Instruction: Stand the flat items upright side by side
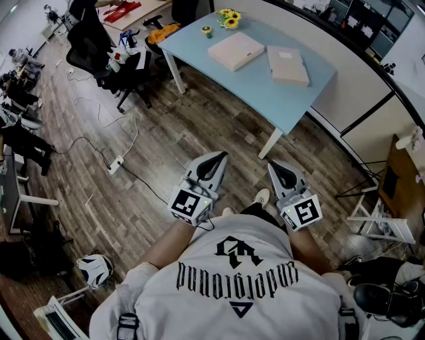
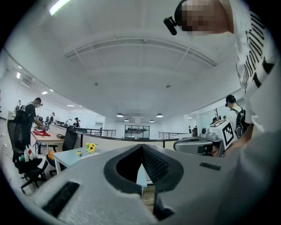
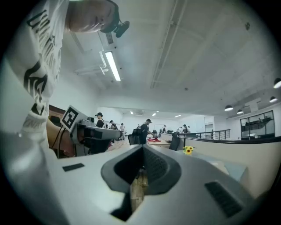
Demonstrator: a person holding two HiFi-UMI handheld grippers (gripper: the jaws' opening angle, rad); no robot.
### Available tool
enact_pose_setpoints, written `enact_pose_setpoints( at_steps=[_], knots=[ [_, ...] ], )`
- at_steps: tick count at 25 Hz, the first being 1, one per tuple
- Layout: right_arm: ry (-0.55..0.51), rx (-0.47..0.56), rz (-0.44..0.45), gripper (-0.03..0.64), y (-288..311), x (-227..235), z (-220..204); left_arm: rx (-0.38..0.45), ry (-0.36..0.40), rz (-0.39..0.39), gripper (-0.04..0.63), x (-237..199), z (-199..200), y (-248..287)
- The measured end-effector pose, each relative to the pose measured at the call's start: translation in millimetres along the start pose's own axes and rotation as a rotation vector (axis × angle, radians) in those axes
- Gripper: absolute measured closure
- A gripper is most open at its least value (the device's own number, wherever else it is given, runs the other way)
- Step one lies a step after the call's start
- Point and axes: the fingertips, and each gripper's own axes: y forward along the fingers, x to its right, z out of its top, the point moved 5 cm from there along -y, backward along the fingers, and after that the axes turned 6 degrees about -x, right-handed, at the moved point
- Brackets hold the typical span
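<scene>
Squarer flat item (image 1: 236, 51) and longer flat item (image 1: 288, 65) lay flat, side by side but apart, on a pale blue tabletop (image 1: 265, 96), well ahead of both grippers. The left hand-held gripper (image 1: 214, 159) and right hand-held gripper (image 1: 280, 169) were clenched on nothing, held level over the wood-plank floor (image 1: 166, 133), short of the tabletop. Sunflowers (image 1: 230, 18) stood at the tabletop's far end. Off to the left of the left hand-held gripper were a black office chair (image 1: 93, 46) and a power strip (image 1: 115, 165).
</scene>
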Motion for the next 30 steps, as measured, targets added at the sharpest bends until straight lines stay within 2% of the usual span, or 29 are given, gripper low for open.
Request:
enact_pose_setpoints(
  at_steps=[17,23,27,30],
  knots=[
    [0.002,-0.011,0.008,0.611,23,15,-2,0.010,-0.004,-0.016,0.588,-17,-2,18],
    [0.012,-0.014,0.023,0.609,31,29,-2,-0.002,-0.004,0.006,0.586,-24,-3,34],
    [0.017,-0.021,0.022,0.598,36,45,-4,-0.014,-0.009,0.002,0.522,-28,-4,52],
    [0.030,-0.029,0.018,0.520,41,66,-9,-0.033,-0.008,-0.009,0.458,-28,-5,74]
  ],
)
